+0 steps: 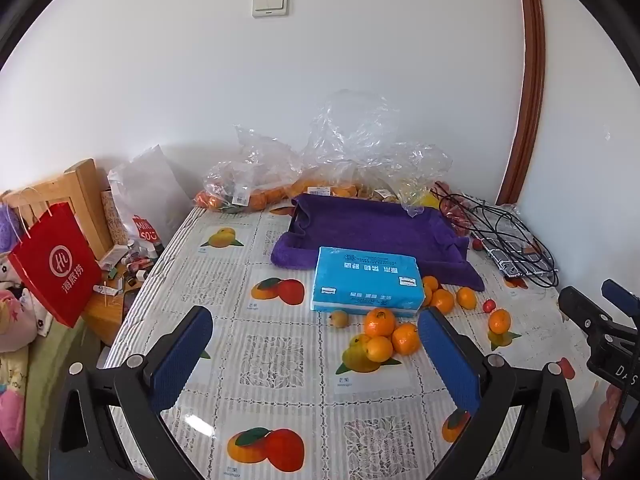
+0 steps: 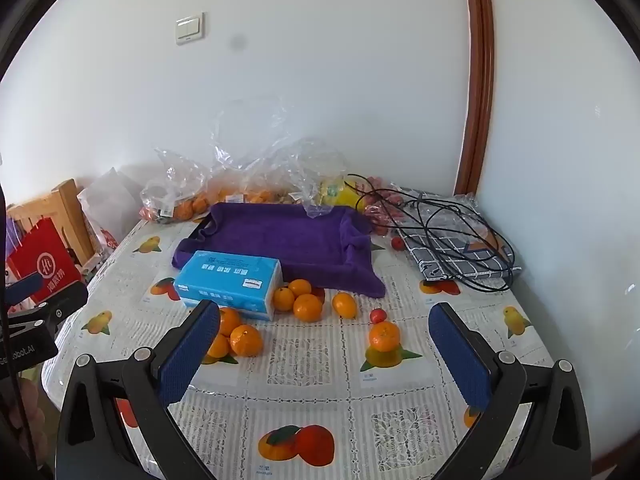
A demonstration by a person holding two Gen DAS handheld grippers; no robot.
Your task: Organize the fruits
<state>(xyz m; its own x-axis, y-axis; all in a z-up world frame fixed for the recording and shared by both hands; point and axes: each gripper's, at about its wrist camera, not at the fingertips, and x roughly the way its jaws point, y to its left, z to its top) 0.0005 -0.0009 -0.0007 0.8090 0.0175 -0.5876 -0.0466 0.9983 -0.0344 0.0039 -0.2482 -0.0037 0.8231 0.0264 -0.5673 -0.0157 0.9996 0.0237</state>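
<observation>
- Plainly, no fruit has been picked up yet: the left gripper (image 1: 316, 354) and the right gripper (image 2: 324, 350) both hang above the near part of the table with their blue-padded jaws spread wide and nothing between them.
- Loose small round orange mandarins lie on the fruit-printed plastic tablecloth (image 2: 312, 360): a cluster of three (image 1: 386, 336) just in front of the light-blue soft tissue pack (image 1: 366, 280), another group (image 2: 298, 298) beside that pack's right end, and a lone mandarin (image 2: 384, 335) further right.
- A small red round fruit (image 2: 377, 315) sits just behind the lone mandarin, and a small brownish-green fruit (image 1: 340, 318) lies at the front edge of the tissue pack.
- Behind the pack stands a shallow tray draped with a purple towel (image 2: 280, 240); it looks empty and is probably where the fruit goes, though the task does not say so.
- Further back, crumpled clear plastic bags (image 1: 256, 176) against the wall hold more oranges.
- By my reading this is the opening step, choosing a first fruit.
- The next move likely calls for lowering one gripper so its pads straddle a single mandarin; the lone one on the right is easiest, since nothing touches it except perhaps the small red fruit.
- The cluster of three sits touching, so a jaw coming down there may nudge neighbours into rolling.
</observation>
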